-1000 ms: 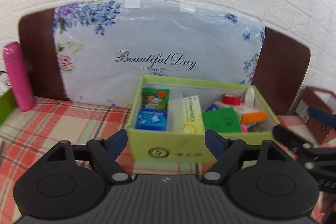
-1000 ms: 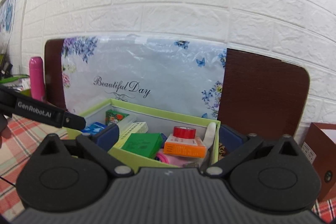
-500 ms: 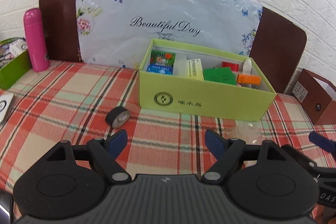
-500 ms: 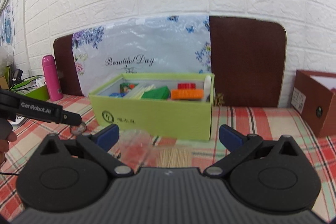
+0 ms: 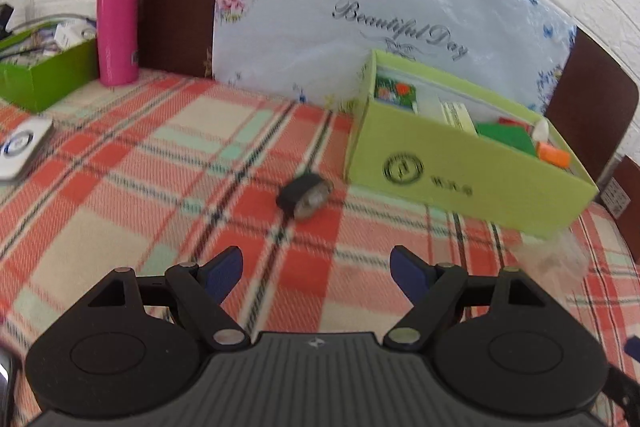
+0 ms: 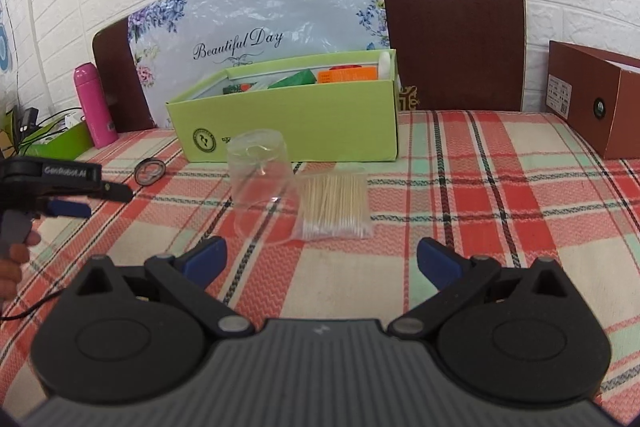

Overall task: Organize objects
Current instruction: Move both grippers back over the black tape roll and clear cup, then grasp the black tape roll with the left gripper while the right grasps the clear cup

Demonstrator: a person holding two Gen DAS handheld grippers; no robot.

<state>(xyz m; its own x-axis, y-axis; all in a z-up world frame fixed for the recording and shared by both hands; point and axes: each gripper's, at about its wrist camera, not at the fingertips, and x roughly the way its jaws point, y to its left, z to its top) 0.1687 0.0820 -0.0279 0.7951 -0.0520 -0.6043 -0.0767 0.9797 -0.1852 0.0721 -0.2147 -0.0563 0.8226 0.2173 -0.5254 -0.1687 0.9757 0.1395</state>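
While both grippers dropped, tape roll nearer – box shifted right

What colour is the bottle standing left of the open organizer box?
Bright pink; the bottle shows best in the left wrist view, left of the light green box.

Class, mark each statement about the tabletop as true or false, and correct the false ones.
1. The right hand-held gripper is open and holds nothing. True.
2. The clear plastic cup stands inside the light green box. False: it is on the plaid cloth in front of the box.
3. The bag of cotton swabs lies right beside the cup. True.
4. The roll of black tape sits between the fingers of the left hand-held gripper. False: it lies on the cloth ahead of the open fingers.
5. The pink bottle lies on its side. False: it stands upright.
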